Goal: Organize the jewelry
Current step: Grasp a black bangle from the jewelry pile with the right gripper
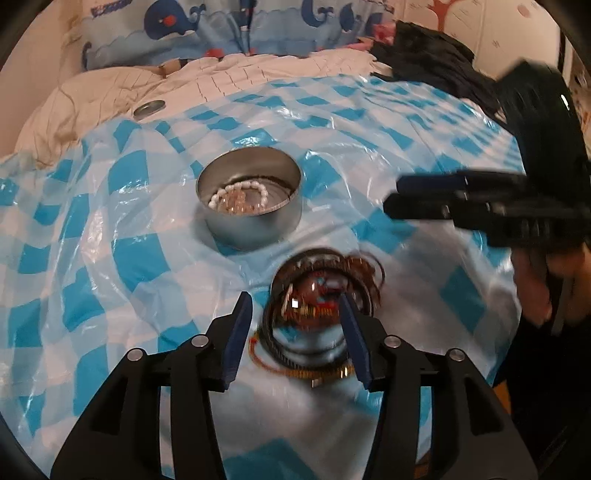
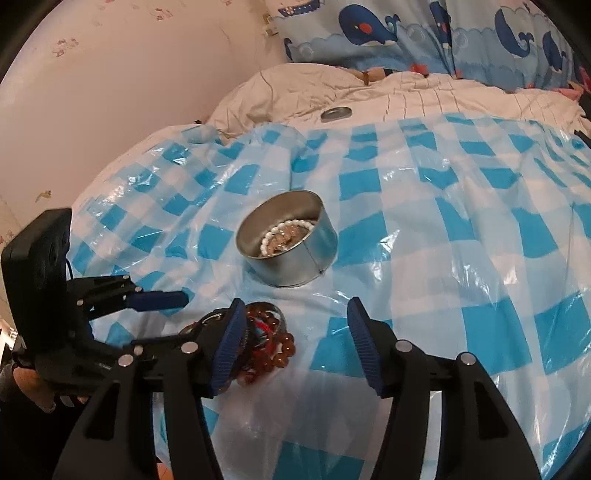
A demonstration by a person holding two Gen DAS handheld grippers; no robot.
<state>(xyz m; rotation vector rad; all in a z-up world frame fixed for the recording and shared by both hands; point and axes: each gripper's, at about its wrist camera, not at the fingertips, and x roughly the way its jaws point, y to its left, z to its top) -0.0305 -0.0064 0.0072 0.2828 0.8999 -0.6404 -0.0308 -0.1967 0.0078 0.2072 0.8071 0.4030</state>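
Observation:
A round metal tin point(image 1: 251, 206) point(image 2: 290, 243) stands on the blue-checked plastic sheet point(image 1: 110, 236) point(image 2: 443, 229). Inside it lie a white bead bracelet point(image 1: 236, 194) point(image 2: 284, 229) and some clear beads. A pile of jewelry point(image 1: 321, 295) point(image 2: 267, 341), with dark bangles, brown beads and a gold chain, lies in front of the tin. My left gripper point(image 1: 295, 314) is open, its fingers on either side of the pile. My right gripper point(image 2: 293, 323) is open and empty, just right of the pile; it shows in the left wrist view point(image 1: 399, 195).
The tin's lid point(image 1: 149, 108) point(image 2: 336, 113) lies on the white quilt behind the sheet. A whale-print pillow point(image 1: 229, 33) point(image 2: 424, 33) is at the back. Dark clothing point(image 1: 432, 62) lies at the far right. A wall point(image 2: 129, 74) runs along the left.

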